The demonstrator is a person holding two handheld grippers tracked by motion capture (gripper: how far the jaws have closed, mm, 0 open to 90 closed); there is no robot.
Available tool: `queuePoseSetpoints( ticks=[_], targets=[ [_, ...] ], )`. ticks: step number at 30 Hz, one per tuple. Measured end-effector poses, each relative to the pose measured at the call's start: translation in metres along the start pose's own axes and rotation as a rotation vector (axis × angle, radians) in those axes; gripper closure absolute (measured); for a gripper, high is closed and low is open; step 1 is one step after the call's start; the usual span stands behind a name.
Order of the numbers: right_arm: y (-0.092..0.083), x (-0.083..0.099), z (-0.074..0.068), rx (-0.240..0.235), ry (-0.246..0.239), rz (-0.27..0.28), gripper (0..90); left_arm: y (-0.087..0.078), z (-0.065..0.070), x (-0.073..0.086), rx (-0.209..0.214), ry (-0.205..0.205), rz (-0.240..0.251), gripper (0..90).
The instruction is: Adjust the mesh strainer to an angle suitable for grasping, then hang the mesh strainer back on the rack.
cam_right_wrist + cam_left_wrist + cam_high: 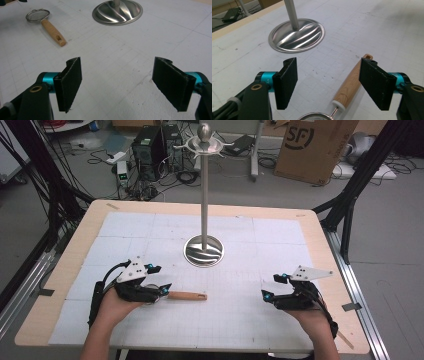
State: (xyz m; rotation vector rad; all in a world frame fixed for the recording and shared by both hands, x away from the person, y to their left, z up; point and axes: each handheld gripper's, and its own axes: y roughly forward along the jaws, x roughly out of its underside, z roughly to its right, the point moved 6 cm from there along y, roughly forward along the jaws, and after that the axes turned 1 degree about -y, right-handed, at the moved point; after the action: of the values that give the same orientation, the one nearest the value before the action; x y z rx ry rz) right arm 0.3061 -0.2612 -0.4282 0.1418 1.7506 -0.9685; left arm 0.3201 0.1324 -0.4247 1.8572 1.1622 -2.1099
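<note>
L gripper [328, 83] jaws wide, nothing pinched; strainer [347, 93] flat on mat, wooden handle betw. jaws, untouched. R gripper [117, 83] wide, empty. Risk judged: round handle could roll or be nudged if closed off-centre; stand [204, 251] near.

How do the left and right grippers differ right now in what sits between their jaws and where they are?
The left gripper has the strainer on the mat between its open jaws, untouched; the right gripper has bare mat between its jaws. In the high view the left sits over the strainer's bowl end, while the right sits apart near the table's right side. Both stand open and point toward the stand.
</note>
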Motion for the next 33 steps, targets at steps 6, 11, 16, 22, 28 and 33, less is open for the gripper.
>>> queuePoseSetpoints(
  ticks=[6, 11, 16, 22, 28, 33],
  targets=[
    [-0.003, 0.001, 0.001, 0.004, 0.007, 0.003, 23.0, 0.002, -0.001, 0.001, 0.003, -0.001, -0.008, 29.0],
    [-0.006, 0.002, 0.002, 0.007, 0.01, 0.01, 23.0, 0.006, 0.003, 0.003, 0.029, 0.014, -0.026, 29.1],
    [-0.007, 0.0, 0.001, 0.006, 0.004, 0.013, 23.0, 0.01, 0.003, 0.004, 0.039, 0.016, -0.049, 29.0],
    [-0.008, -0.003, 0.0, 0.002, 0.008, 0.025, 23.0, 0.015, 0.003, 0.007, 0.057, 0.05, -0.118, 29.8],
    [-0.008, -0.003, -0.001, -0.003, 0.002, 0.029, 23.0, 0.023, 0.009, 0.002, 0.099, 0.129, -0.177, 29.7],
    [-0.009, -0.003, 0.0, -0.001, 0.004, 0.031, 23.0, 0.031, 0.013, 0.005, 0.126, 0.165, -0.25, 30.5]
  ],
)
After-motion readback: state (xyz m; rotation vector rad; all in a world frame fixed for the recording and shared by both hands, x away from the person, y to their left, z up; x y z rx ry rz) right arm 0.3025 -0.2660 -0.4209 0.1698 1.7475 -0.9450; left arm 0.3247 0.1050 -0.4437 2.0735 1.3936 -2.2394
